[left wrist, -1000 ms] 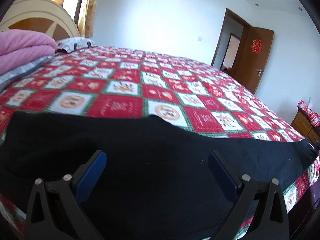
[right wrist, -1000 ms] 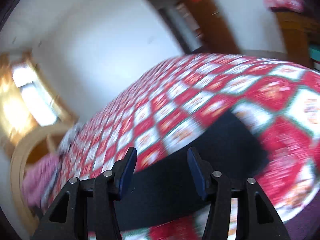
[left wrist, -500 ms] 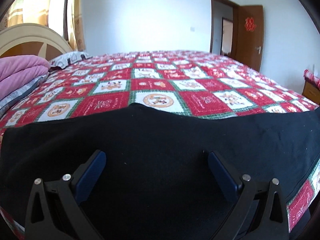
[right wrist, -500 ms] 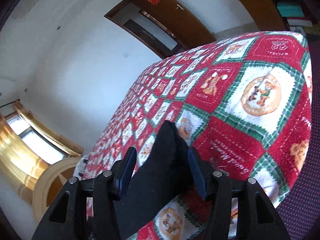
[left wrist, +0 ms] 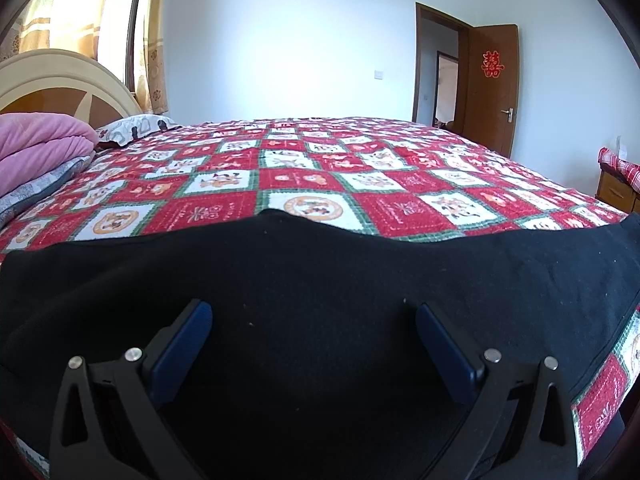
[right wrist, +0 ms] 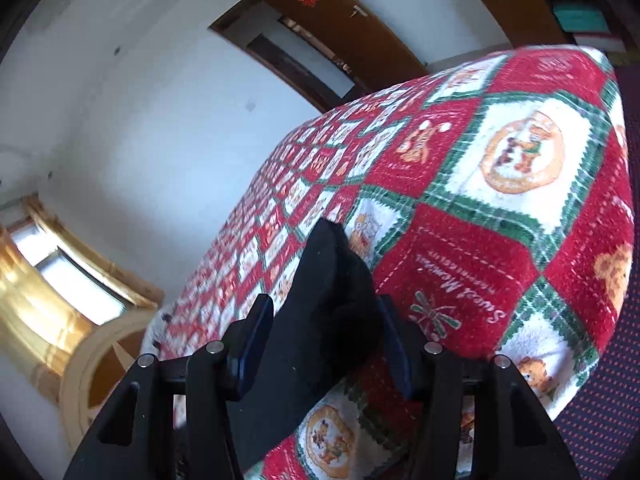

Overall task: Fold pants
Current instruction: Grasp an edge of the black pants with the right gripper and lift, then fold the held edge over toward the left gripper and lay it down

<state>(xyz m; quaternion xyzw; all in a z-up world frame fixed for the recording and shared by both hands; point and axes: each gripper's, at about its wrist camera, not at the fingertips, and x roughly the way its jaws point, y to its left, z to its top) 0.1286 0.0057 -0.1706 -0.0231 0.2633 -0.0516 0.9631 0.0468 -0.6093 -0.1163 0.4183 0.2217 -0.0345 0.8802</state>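
Observation:
Black pants (left wrist: 320,264) lie flat along the near edge of a bed covered by a red, white and green patchwork bedspread (left wrist: 304,176). My left gripper (left wrist: 310,308) hovers low over the middle of the pants, its blue pads spread wide with nothing pinched. The right wrist view is rolled to one side. There one narrow end of the pants (right wrist: 324,264) rises between the fingers of my right gripper (right wrist: 326,300) near the bed's corner. Those jaws stand about half apart, and the cloth sits loose between them with a gap at the left pad (right wrist: 256,332).
A pink folded blanket (left wrist: 36,144), a patterned pillow (left wrist: 136,128) and a cream headboard (left wrist: 60,80) are at the far left. A brown door (left wrist: 494,84) stands open at the back right, with a wooden nightstand (left wrist: 616,176) beside the bed. Dark dotted carpet (right wrist: 600,420) lies past the bed corner.
The left view has levelled out and sunk slightly toward the pants. My right gripper swung down to the pants' end, which now sits between its fingers. Neither jaw width changed.

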